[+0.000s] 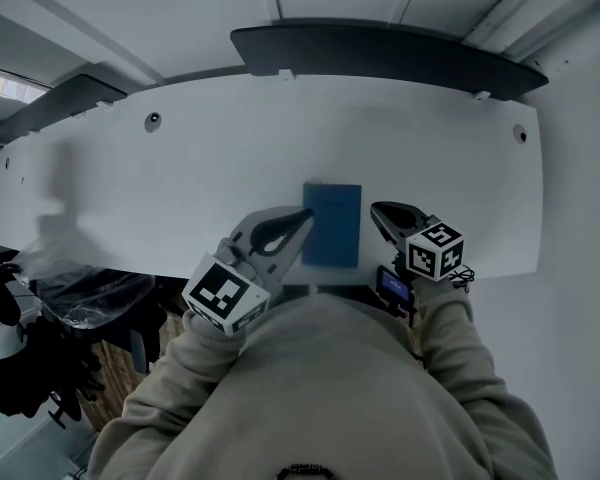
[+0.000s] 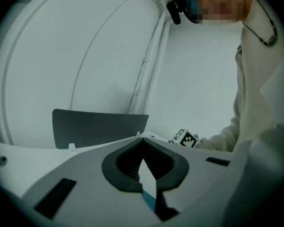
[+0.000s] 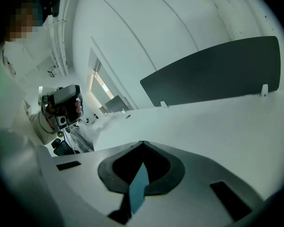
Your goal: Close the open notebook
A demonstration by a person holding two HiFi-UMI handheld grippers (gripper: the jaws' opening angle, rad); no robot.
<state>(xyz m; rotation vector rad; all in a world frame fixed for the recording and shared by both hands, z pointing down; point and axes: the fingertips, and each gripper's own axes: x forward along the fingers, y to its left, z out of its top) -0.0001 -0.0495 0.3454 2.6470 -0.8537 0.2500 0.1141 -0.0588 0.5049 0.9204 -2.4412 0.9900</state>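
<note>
The blue notebook [image 1: 332, 225] lay flat and closed, cover up, on the white table [image 1: 180, 178], close to the table's near edge. The left gripper [image 1: 305, 215] reached in from the notebook's left, with its tip at the upper left corner of the cover. The head view did not show whether it touched the cover. Seen along its own jaws, they were pressed together, tips meeting, with nothing pinched between them. The right gripper [image 1: 378, 210] sat just beside the notebook's right edge, apart from it, with a strip of bare table between them. Its jaws were also pressed together and held nothing. Its marker cube [image 1: 435, 250] sat nearer the person than the notebook. Pale beige sleeves [image 1: 455, 348] ran back from both tools. Well beyond the notebook, a dark divider panel [image 1: 380, 53] stood along the table's far edge. Far to the notebook's left, below the table's near edge, was a black chair [image 1: 90, 298] draped in clear plastic.
</note>
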